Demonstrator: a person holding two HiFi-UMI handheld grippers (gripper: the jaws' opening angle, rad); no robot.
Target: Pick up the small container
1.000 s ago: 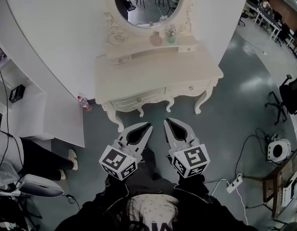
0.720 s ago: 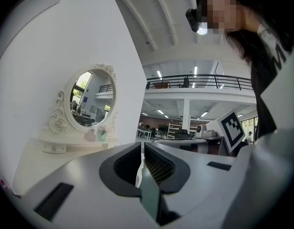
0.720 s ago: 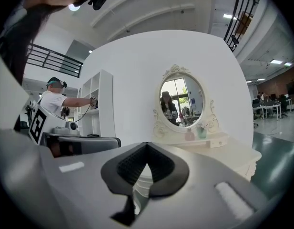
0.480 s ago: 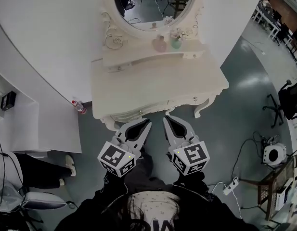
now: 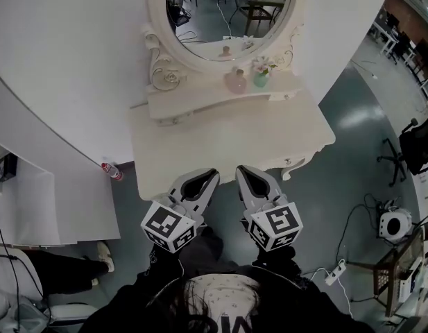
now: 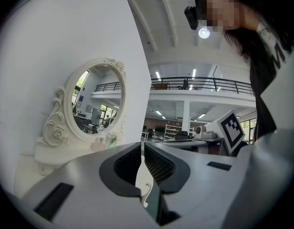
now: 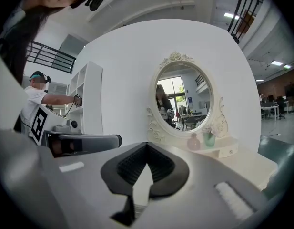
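Observation:
A small round pink bottle (image 5: 236,82) and a green cup with flowers (image 5: 261,79) stand side by side on the raised shelf of a white dressing table (image 5: 220,137), under its oval mirror (image 5: 224,12). My left gripper (image 5: 213,174) and right gripper (image 5: 240,170) hover side by side at the table's front edge, both shut and empty, far short of the shelf. In the right gripper view the pink bottle (image 7: 194,142) and green cup (image 7: 208,138) show beyond the closed jaws of the right gripper (image 7: 147,144). In the left gripper view the left gripper (image 6: 142,144) points past the mirror (image 6: 92,106).
A red-capped bottle (image 5: 111,171) stands on the floor by the table's left leg. White shelving (image 5: 33,207) lies to the left, an office chair (image 5: 418,141) and a power strip (image 5: 336,268) to the right. Another person (image 7: 39,97) stands at the shelves.
The table and mirror have drawn nearer, so both grippers now reach its front edge. Both stay shut and empty.

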